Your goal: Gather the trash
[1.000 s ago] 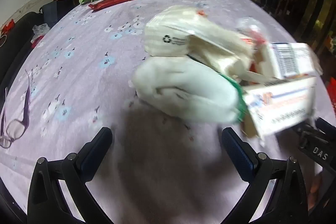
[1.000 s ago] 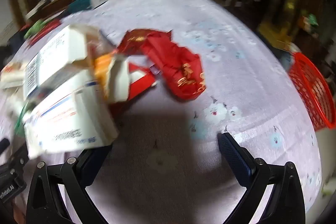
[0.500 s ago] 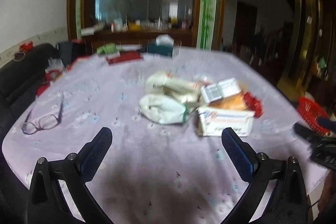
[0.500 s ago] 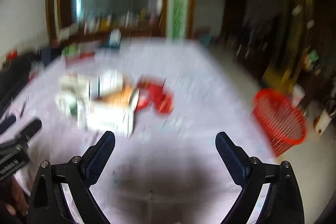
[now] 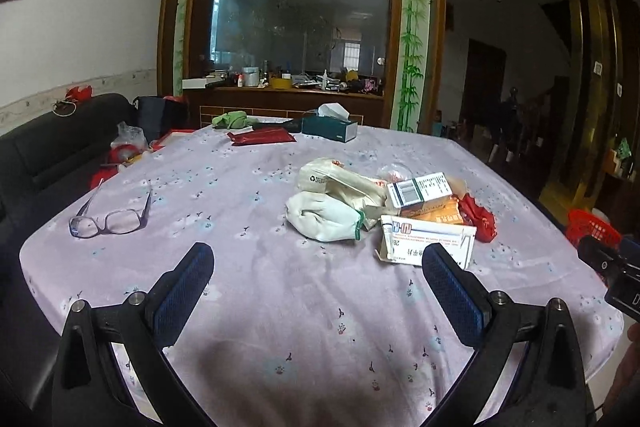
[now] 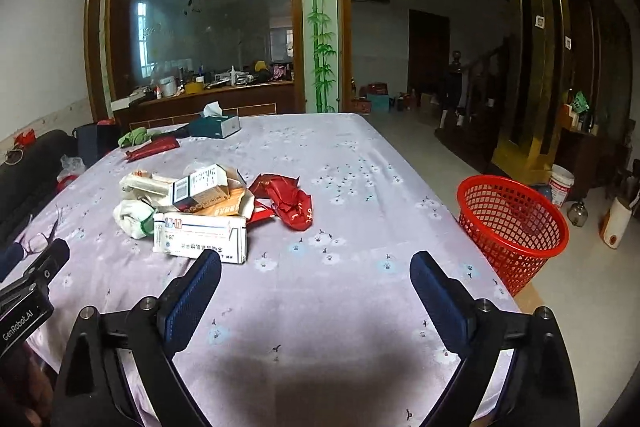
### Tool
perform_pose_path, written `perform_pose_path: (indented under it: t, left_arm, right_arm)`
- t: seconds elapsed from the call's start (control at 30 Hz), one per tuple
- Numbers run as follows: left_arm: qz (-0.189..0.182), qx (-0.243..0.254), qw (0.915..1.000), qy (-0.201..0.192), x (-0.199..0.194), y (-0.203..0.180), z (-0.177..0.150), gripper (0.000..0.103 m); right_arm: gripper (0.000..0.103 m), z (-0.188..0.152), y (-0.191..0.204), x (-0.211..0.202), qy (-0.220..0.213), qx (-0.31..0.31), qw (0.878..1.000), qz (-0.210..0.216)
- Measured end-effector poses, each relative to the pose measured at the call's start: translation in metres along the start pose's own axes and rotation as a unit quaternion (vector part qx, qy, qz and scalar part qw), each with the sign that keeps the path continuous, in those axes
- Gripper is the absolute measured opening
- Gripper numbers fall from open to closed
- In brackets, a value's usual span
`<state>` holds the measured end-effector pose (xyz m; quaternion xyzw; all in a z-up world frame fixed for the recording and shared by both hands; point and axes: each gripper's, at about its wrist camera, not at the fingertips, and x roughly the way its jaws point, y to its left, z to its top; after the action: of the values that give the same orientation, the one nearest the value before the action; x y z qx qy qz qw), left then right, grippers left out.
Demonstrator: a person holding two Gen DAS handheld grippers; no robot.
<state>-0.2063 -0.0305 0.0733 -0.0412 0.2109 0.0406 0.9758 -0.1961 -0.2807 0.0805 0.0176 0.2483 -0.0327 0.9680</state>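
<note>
A heap of trash lies mid-table: a white medicine box (image 5: 428,241) (image 6: 200,237), a smaller box with a barcode (image 5: 420,189) (image 6: 198,187), crumpled white wrappers (image 5: 324,217) (image 6: 132,215), an orange packet (image 5: 436,214) and a red wrapper (image 5: 478,217) (image 6: 290,201). A red mesh basket (image 6: 512,223) (image 5: 592,229) stands on the floor right of the table. My left gripper (image 5: 318,275) is open, held back from the heap with nothing between its fingers. My right gripper (image 6: 316,281) is open too, over bare cloth near the front edge.
The table has a lilac flowered cloth (image 5: 260,195) (image 6: 360,167). Glasses (image 5: 110,221) lie at the left. A tissue box (image 5: 330,127) (image 6: 214,125), a green cloth (image 5: 232,119) and a red pouch (image 5: 262,137) sit at the far edge. A black sofa (image 5: 44,147) runs along the left.
Both grippers have pulled back and up from close over the heap to the table's near edge. The pile now looks small and far. Both stay open.
</note>
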Motion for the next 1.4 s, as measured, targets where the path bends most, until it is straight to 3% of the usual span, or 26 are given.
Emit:
perform_pose_path:
  t: [0.37, 0.5, 1.4]
  left_arm:
    - [-0.008, 0.016, 0.9997, 0.018, 0.008, -0.007, -0.009, 0.103]
    - [-0.01, 0.024, 0.9994, 0.025, 0.01, -0.01, -0.011, 0.103]
    - [-0.019, 0.04, 0.998, 0.046, 0.018, -0.016, -0.019, 0.103]
  right_arm:
    - [0.087, -0.006, 0.001, 0.0, -0.002, 0.001, 1.0, 0.008]
    - [0.087, -0.006, 0.001, 0.003, 0.008, -0.006, 1.0, -0.006]
    - [0.085, -0.013, 0.005, 0.016, 0.042, -0.024, 0.999, 0.0]
